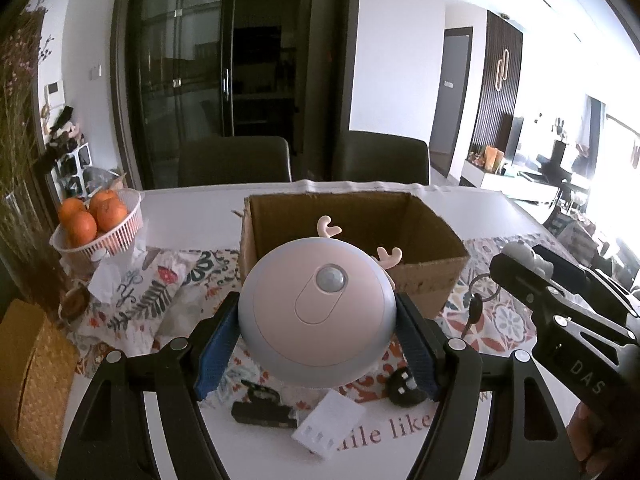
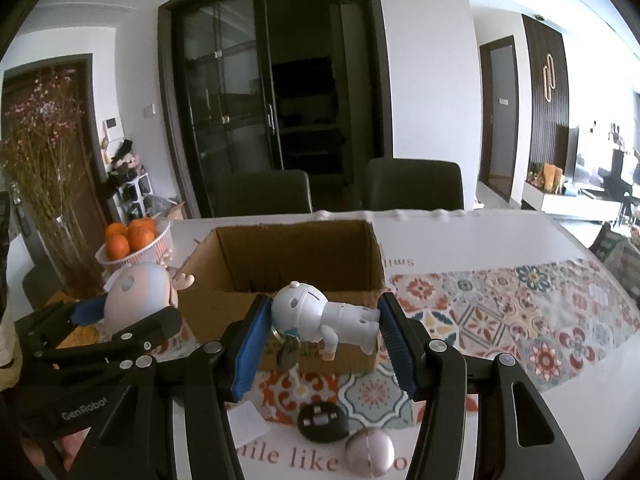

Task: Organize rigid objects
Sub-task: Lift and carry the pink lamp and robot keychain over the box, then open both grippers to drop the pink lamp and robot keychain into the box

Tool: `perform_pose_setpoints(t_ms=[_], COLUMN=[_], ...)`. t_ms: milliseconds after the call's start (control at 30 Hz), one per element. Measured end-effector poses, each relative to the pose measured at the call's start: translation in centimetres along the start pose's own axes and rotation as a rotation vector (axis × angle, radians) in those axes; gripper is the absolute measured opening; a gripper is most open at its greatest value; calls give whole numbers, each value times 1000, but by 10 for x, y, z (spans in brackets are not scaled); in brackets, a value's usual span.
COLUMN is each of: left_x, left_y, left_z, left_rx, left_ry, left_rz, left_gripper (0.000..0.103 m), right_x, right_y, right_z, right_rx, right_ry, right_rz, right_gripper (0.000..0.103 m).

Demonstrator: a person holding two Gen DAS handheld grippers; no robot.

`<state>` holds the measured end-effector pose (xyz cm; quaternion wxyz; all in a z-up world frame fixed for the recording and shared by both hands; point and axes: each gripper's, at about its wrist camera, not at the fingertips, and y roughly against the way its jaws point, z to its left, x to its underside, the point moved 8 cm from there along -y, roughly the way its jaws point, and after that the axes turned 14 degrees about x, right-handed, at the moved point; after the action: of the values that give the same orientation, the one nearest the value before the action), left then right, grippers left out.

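In my left gripper (image 1: 316, 336) I hold the round pink-and-grey night light (image 1: 316, 312), the one with little antlers on top; my blue pads (image 1: 216, 344) press on its two sides, so the jaws are closed only as far as its width. It is lifted off the table, just in front of the open cardboard box (image 1: 424, 240), near the box's front wall. In the right wrist view the same light (image 2: 136, 296) shows to the left of the box (image 2: 296, 256).

My right gripper (image 2: 324, 328) has the white toy figure (image 2: 320, 316) lying crosswise between its fingers, head toward the left pad (image 2: 248, 344) and feet toward the right. The jaws are closed on it. It hangs in front of the box's near wall, and a key ring (image 2: 286, 350) dangles under its head.

Below on the table lie a black car key fob (image 2: 322, 422), a small silver ball (image 2: 370, 450) just beside it, and a white card (image 1: 328, 426). A black rectangular item (image 1: 264, 412) lies left of the card; I cannot tell what it is. The patterned table runner (image 2: 520, 320) stretches under the box. Farther left stands a white basket (image 1: 124, 232) of oranges (image 1: 94, 212).
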<state>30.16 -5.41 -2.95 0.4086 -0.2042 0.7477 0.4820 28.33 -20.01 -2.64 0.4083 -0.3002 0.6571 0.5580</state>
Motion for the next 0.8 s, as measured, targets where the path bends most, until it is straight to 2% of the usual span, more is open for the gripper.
perform_pose_setpoints(t_ms=[800], left_x=[-60], left_y=[-24], left_z=[13], left_rx=[-11], left_ry=[-44], left_rz=[-7], left_gripper=[74], right_x=[-54], right_y=[-31], right_z=[10], right_rx=[-17], right_ry=[1], right_rz=[-23], right_gripper=[56])
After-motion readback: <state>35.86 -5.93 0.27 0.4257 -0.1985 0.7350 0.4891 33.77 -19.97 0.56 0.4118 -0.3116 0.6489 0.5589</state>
